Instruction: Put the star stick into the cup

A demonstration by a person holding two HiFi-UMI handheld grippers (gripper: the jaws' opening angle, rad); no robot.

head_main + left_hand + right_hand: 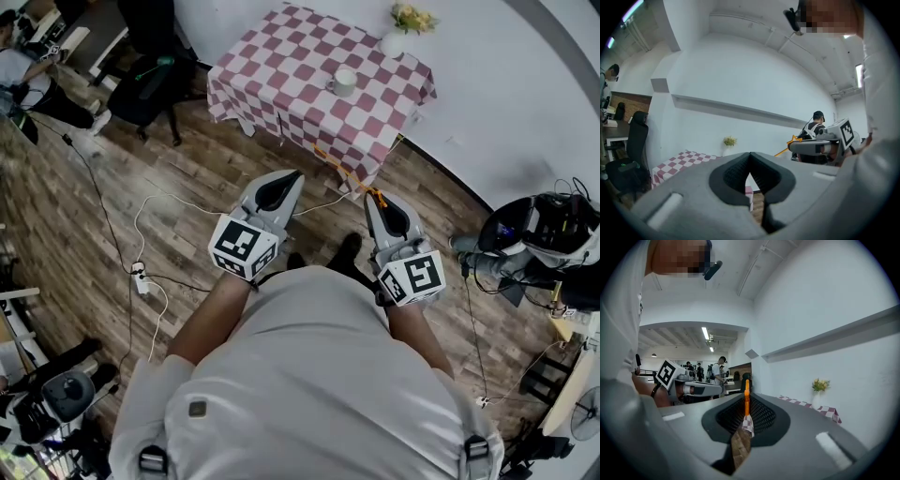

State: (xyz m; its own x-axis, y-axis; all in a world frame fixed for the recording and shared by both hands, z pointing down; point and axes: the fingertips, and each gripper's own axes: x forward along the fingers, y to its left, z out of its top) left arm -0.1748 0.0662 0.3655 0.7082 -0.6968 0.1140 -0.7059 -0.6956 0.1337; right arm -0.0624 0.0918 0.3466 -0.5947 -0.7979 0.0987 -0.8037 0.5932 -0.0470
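A white cup (344, 82) stands on the table (281, 66), which has a red and white checked cloth, in the head view's upper middle. My right gripper (372, 197) is shut on the orange star stick (342, 169), whose shaft reaches forward toward the table's near corner. In the left gripper view the star (794, 139) sits right at the right gripper's tip (791, 146). The stick (746, 401) stands end-on between the pads in the right gripper view. My left gripper (295, 174) is level beside it, its fingertips meeting (750, 154) with nothing in them. Both are over the wood floor, short of the table.
A white vase with yellow flowers (394, 42) stands at the table's far right corner. A black office chair (150, 84) is left of the table. Cables and a power strip (141, 278) lie on the floor at left. Equipment (553, 234) stands at right.
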